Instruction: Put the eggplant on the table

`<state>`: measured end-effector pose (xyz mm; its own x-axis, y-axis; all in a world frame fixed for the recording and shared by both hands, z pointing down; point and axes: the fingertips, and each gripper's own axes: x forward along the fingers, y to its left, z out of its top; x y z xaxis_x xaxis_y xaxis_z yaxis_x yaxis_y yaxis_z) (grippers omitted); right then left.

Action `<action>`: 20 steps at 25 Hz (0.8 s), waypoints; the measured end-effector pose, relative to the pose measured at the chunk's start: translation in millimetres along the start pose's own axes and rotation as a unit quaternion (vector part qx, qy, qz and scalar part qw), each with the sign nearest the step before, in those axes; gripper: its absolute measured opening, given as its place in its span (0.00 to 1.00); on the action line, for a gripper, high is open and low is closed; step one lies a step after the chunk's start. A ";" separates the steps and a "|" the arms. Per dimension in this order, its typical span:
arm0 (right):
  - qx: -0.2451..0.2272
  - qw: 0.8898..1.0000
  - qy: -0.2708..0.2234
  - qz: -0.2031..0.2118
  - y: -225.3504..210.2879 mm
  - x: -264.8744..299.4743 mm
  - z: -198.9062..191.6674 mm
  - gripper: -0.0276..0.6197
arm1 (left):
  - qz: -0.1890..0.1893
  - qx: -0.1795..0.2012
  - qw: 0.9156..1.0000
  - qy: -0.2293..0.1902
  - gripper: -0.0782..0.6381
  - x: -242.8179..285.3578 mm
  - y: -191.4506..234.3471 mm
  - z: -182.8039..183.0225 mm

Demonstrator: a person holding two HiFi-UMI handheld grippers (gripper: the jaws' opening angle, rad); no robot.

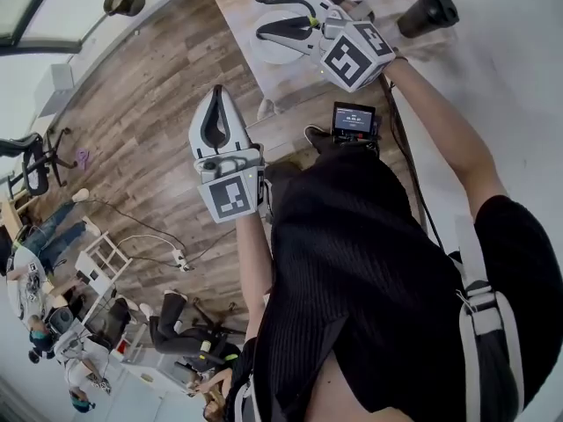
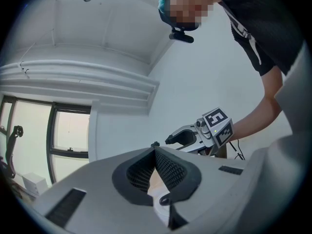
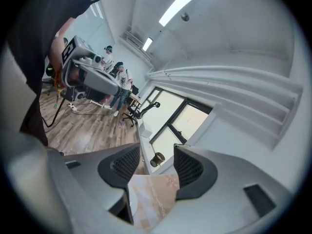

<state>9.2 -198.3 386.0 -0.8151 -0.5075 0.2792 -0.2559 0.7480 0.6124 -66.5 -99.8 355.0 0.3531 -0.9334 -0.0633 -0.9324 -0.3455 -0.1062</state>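
Observation:
I see no eggplant that I can name for certain. A dark stubby object lies at the far right end of the cloth-covered table; what it is I cannot tell. My right gripper hangs above a white plate on that table, open, nothing between its jaws. My left gripper is held off the table's left edge over the floor, jaws shut tip to tip on nothing. The left gripper view looks up at the wall and shows the right gripper.
Patterned beige cloth covers the table. A small screen hangs at the person's chest. A dark pot stands by the window. Wooden floor lies to the left, with office chairs and people at the lower left.

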 end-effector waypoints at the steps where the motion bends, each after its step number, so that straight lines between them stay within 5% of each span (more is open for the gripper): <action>1: 0.002 1.000 -0.003 -0.009 -6.1 -4.2 7.1 0.39 | -0.005 0.000 1.000 -0.001 0.11 2.5 0.1 4.2; 13: 0.093 0.988 -0.044 -0.119 -56.7 -57.1 66.0 0.39 | -0.062 0.014 0.998 -0.030 0.11 22.8 3.5 42.0; 20: 0.191 0.957 -0.102 -0.195 -74.8 -95.6 90.0 0.36 | -0.090 0.008 0.994 -0.053 0.11 32.7 2.9 57.4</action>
<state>59.5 -167.3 246.9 -0.6936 -0.7149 -0.0886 -0.7004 0.6405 0.3150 -53.2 -125.8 295.7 0.5219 -0.8404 -0.1461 -0.8518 -0.5045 -0.1409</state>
